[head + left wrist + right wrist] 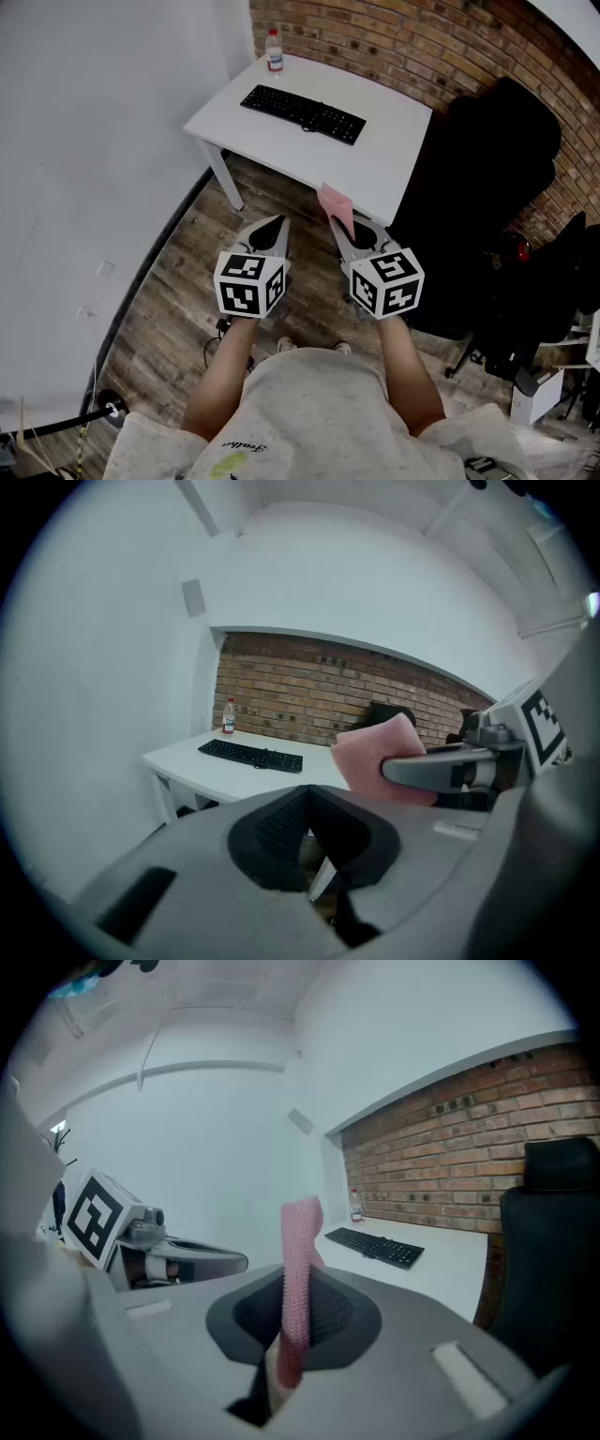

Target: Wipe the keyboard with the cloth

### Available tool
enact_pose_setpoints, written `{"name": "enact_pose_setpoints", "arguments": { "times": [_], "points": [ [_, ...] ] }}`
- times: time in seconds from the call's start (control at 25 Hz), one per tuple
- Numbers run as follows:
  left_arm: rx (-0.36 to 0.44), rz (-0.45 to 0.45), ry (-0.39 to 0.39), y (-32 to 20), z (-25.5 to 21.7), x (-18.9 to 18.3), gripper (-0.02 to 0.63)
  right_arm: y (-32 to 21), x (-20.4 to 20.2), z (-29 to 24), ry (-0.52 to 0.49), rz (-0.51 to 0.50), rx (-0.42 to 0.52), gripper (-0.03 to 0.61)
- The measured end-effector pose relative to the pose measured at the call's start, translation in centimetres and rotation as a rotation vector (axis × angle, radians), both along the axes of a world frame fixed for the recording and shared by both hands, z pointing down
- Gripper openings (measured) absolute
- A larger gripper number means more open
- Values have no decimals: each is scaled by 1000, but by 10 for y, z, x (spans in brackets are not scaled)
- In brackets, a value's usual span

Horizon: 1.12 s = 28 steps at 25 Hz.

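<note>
A black keyboard (303, 113) lies on the white desk (384, 164) ahead of me, and shows in the left gripper view (249, 755) and the right gripper view (374, 1247). My right gripper (339, 225) is shut on a folded pink cloth (336, 205), which stands up between its jaws (300, 1279) and shows in the left gripper view (380, 752). My left gripper (270, 231) is shut with nothing in it. Both grippers hang over the wooden floor, short of the desk's near edge.
A small bottle (274, 51) with a red cap stands at the desk's far left corner by the brick wall (441, 47). A black office chair (487, 187) stands right of the desk. A white wall runs along the left.
</note>
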<state>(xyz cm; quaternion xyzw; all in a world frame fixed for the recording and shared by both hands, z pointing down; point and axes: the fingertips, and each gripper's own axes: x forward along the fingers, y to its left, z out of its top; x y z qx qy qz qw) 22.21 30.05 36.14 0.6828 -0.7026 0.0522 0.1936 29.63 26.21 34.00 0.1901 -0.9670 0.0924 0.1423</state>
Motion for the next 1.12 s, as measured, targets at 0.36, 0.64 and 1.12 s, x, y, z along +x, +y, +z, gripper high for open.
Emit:
{"name": "enact_pose_setpoints", "arguments": {
  "times": [0.36,0.64,1.12],
  "points": [
    [16,28,6,2,3,-34,-8,8,-40,5,-7,13,-3,25],
    [19,51,16,3,8,-61,-8,10,-68,12,-4,20,-12,25],
    [6,13,39,-13,17,-119,-8,-10,-127,13,-9,-7,-16,25]
  ]
}}
